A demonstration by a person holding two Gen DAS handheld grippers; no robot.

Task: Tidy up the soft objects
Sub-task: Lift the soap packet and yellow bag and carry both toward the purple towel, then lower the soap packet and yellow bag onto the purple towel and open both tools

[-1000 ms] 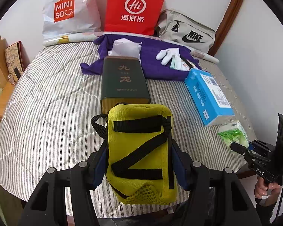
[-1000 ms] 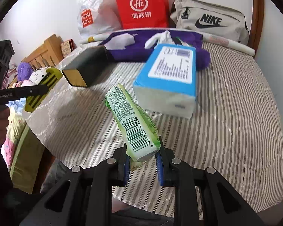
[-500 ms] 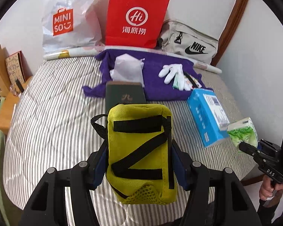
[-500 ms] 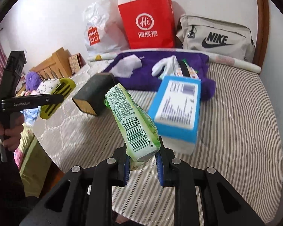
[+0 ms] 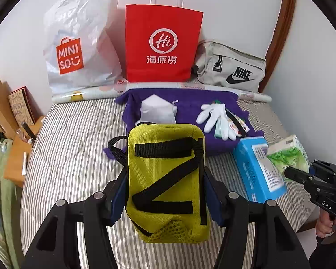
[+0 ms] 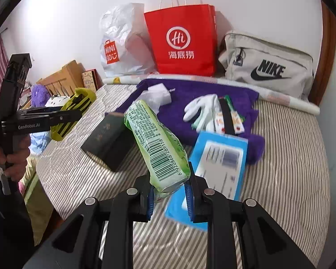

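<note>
Both grippers carry something, so the task looks to be somewhere in its middle. The left gripper [image 5: 165, 192] has its jaws pinching a yellow pouch [image 5: 165, 179] from both sides and holds it in the air above the striped bed [image 5: 74, 157]. The right gripper [image 6: 170, 192] has its jaws pressed on the lower end of a green tissue pack [image 6: 156, 143], which tilts up over the bed. A small white bag [image 5: 156, 112] and white gloves [image 5: 215, 117] lie on the purple towel [image 5: 190, 98], and these seem already sorted. A blue box [image 5: 257, 170] and a dark box [image 6: 109, 143] lie on the bed beside the towel. I judge that the pouch and the pack must yet be put down, probably on the towel.
</note>
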